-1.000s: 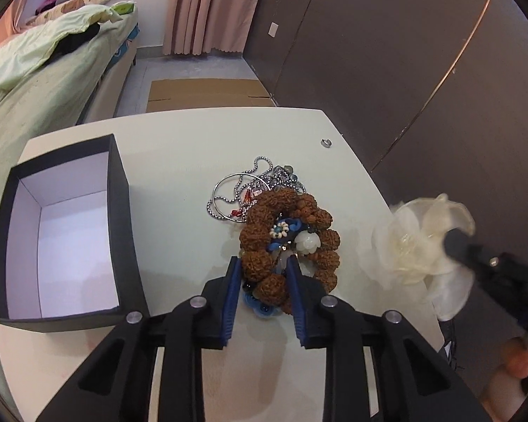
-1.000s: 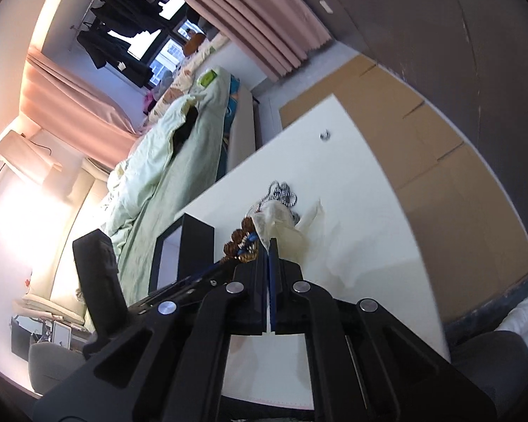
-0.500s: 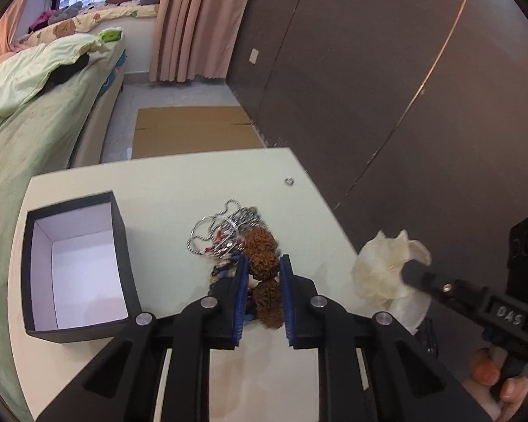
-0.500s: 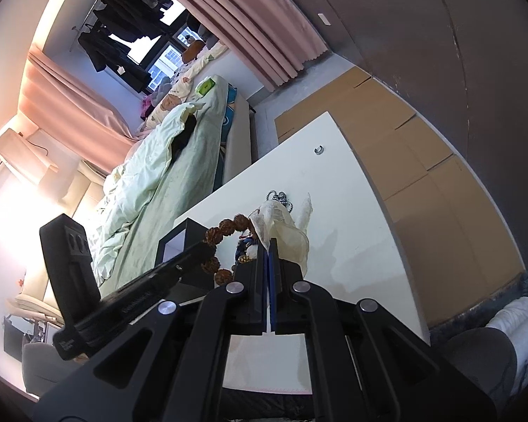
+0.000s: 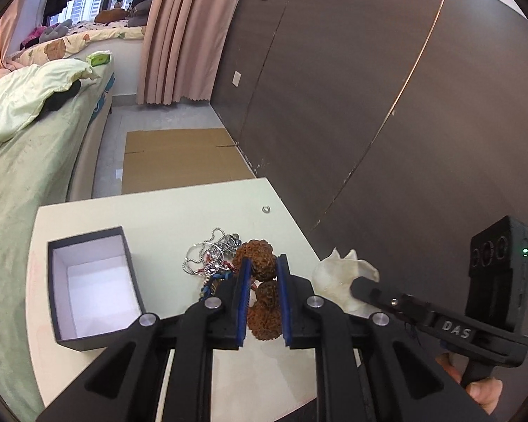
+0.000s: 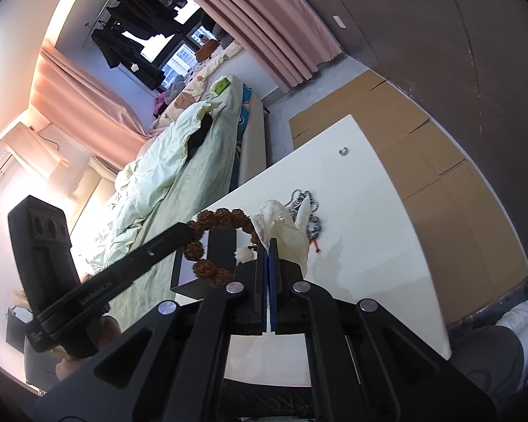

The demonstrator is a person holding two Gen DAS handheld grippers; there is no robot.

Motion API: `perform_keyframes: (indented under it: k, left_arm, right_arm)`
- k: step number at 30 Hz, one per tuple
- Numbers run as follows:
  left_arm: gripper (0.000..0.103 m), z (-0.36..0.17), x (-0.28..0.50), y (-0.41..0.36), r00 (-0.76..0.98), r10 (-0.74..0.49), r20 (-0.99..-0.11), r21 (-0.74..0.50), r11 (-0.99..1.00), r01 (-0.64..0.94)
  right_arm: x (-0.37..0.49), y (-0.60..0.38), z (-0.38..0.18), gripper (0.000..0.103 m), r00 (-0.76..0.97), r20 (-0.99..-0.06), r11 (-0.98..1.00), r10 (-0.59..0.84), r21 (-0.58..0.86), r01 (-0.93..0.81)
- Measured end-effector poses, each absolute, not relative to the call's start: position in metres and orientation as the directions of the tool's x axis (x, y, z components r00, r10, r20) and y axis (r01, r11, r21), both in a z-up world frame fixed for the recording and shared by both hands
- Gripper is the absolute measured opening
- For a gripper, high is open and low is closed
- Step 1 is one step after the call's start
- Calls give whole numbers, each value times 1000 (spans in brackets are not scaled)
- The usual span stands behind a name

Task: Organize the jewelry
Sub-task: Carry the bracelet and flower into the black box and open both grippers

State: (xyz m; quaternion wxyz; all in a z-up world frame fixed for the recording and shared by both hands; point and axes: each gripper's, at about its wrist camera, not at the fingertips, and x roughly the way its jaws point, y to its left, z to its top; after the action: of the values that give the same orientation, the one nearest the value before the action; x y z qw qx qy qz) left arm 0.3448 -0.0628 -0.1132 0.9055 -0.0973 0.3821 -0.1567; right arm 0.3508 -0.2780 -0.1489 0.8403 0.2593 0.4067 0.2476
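Note:
A bracelet of large brown knobbly beads (image 5: 264, 323) hangs clear of the white table (image 5: 158, 218), gripped between the blue pads of my left gripper (image 5: 263, 262), whose jaws are still closing on it. From the right wrist view the bracelet (image 6: 225, 216) dangles as a loop from that gripper's tip. My right gripper (image 6: 268, 242) is shut on a translucent white flower ornament (image 6: 288, 235), held above the table's right side (image 5: 338, 281). A tangle of silver chains and bangles (image 5: 207, 256) lies on the table. The open black box (image 5: 58, 281) with a white inside stands at the left.
A small silver ring (image 5: 265, 209) lies alone near the table's far right corner. A bed with green bedding (image 5: 17, 176) runs along the left. Flat cardboard (image 5: 179, 158) covers the floor beyond the table. Dark wall panels (image 5: 369, 105) stand close on the right.
My left gripper closed on the brown bead bracelet and lifted it off the jewelry pile; the table now looks farther below. The right gripper kept hold of the white flower and barely moved.

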Motion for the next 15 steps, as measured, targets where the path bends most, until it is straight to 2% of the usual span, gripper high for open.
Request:
perform_keyframes:
  k: [15]
  left_arm:
    - [12, -78, 328, 21, 713, -238, -659, -253, 963, 87]
  right_arm:
    - [376, -187, -135, 3, 452, -532, 686, 716, 656, -314]
